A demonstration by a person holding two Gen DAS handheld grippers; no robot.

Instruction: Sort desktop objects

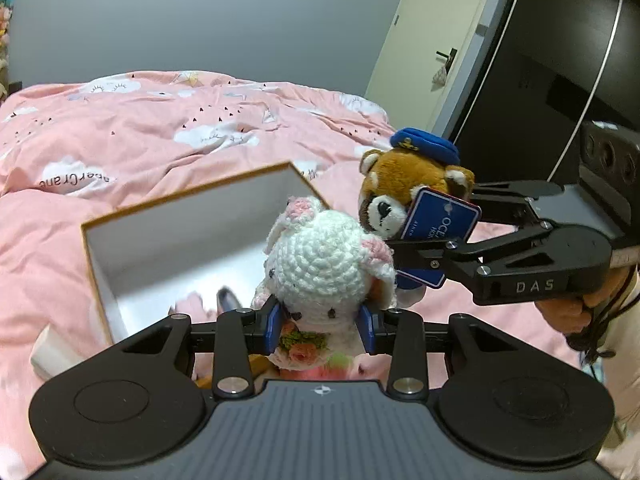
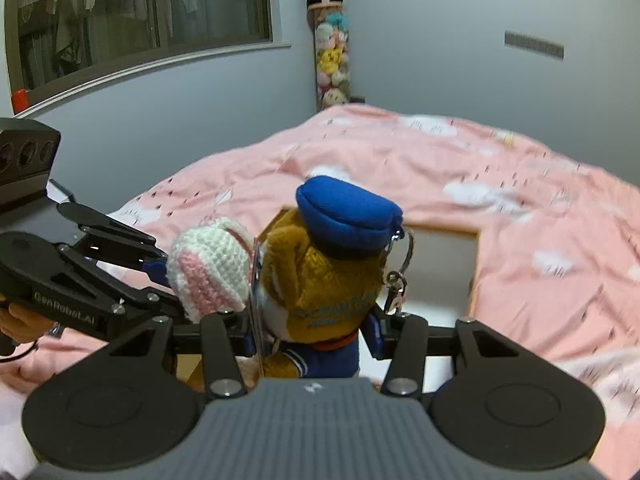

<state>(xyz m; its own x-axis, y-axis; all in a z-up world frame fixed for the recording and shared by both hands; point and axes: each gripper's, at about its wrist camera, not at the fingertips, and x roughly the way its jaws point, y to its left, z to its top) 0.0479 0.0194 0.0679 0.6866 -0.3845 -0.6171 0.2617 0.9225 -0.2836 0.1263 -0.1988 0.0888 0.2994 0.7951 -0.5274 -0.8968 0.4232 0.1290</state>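
A white crochet bunny (image 1: pixel 320 256) with pink ears is clamped between the blue pads of my left gripper (image 1: pixel 320 326), held in the air above the near edge of an open box (image 1: pixel 188 194). The box is white inside with a tan rim and lies on the bed. Beside the bunny, my right gripper (image 1: pixel 436 232) is shut on a brown plush animal (image 1: pixel 404 176) with a blue cap and a blue tag. In the right wrist view the plush (image 2: pixel 320 276) sits between the pads of my right gripper (image 2: pixel 312 334), with the bunny (image 2: pixel 212 268), the left gripper (image 2: pixel 168 284) and the box (image 2: pixel 440 264) around it.
A pink bedspread (image 1: pixel 160 128) with cloud prints covers the bed all around the box. A few small items lie blurred at the box's bottom (image 1: pixel 192 304). A white object (image 1: pixel 48 352) lies left of the box. A door (image 1: pixel 424 40), a dark wardrobe (image 1: pixel 560 60) and a tube of plush toys (image 2: pixel 332 52) stand behind.
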